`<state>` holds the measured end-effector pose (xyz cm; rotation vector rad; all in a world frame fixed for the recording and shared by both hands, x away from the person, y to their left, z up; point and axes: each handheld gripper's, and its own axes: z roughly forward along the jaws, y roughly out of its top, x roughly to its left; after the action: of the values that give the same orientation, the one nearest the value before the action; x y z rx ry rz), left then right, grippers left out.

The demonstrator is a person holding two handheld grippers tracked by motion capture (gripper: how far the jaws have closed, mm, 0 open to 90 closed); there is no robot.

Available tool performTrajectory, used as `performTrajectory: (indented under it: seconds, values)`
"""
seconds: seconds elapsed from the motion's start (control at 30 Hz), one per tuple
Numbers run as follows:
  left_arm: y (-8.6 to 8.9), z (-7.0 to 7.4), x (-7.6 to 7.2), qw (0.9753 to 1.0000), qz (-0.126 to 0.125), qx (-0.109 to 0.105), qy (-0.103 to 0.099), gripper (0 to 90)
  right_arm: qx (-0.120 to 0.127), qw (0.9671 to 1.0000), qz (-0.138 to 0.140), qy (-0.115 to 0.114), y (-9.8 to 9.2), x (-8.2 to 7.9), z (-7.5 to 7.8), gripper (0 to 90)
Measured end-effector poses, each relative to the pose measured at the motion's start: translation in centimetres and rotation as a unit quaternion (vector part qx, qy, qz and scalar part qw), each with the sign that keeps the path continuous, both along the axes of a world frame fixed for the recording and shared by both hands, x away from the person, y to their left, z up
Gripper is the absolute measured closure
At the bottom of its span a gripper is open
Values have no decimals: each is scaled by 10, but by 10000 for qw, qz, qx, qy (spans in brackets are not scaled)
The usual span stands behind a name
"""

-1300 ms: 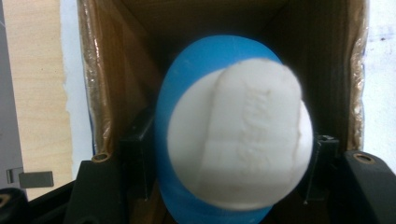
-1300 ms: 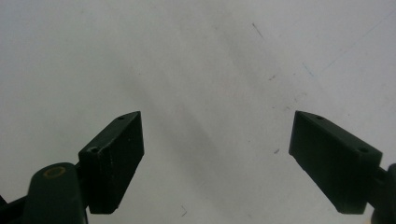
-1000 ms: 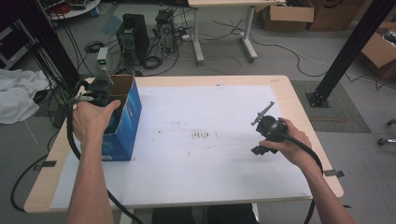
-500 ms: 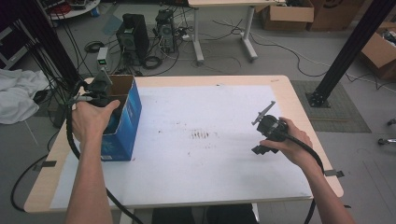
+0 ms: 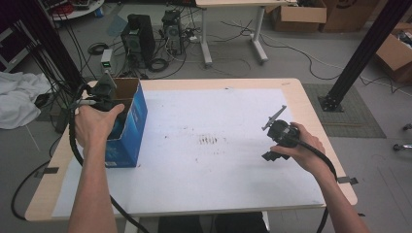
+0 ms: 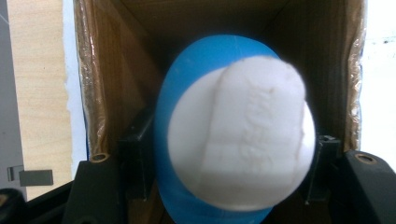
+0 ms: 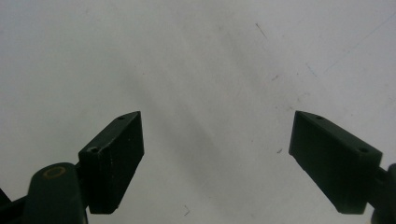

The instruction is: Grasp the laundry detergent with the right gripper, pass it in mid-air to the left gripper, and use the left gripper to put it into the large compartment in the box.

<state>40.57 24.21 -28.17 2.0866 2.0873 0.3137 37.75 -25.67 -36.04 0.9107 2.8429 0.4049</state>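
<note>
In the left gripper view a rounded blue object with a white embossed face (image 6: 233,140) sits between the two black jaws of my left gripper (image 6: 229,158), which is shut on it. The object hangs over the brown inside of an open cardboard box (image 6: 98,93). From above, the left gripper (image 5: 104,93) stays over the top of this blue box (image 5: 130,127) at the table's left side, and the hand hides the object. My right gripper (image 5: 266,141) hovers over the right part of the white sheet. Its jaws (image 7: 217,154) are wide open with nothing between them.
A white sheet (image 5: 204,160) with a few dark smudges near its middle covers most of the wooden table (image 5: 311,97). Black cables trail from both grippers off the table's near edge. Computers, cartons and a black post stand on the floor beyond.
</note>
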Motion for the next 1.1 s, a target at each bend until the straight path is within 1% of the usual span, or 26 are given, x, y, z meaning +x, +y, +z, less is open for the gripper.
performTrajectory:
  seconds: [0.17, 0.33, 0.53, 1.1]
  values:
    - [0, 0, 0, 10000, 12, 0, -5, 368, -6, 10000, 0, 12, 0, 0, -1, 179]
    - [0, -2, 0, 10000, 3, -5, 46, 359, -21, 10000, -12, 15, 0, 0, -2, 178]
    - [0, -6, 0, 10000, 19, -34, 82, 329, -22, 10000, -16, 18, -1, 0, -2, 178]
    - [1, -2, -2, 9999, 85, -40, 54, 285, -42, 10000, -18, 38, 1, 0, -3, 178]
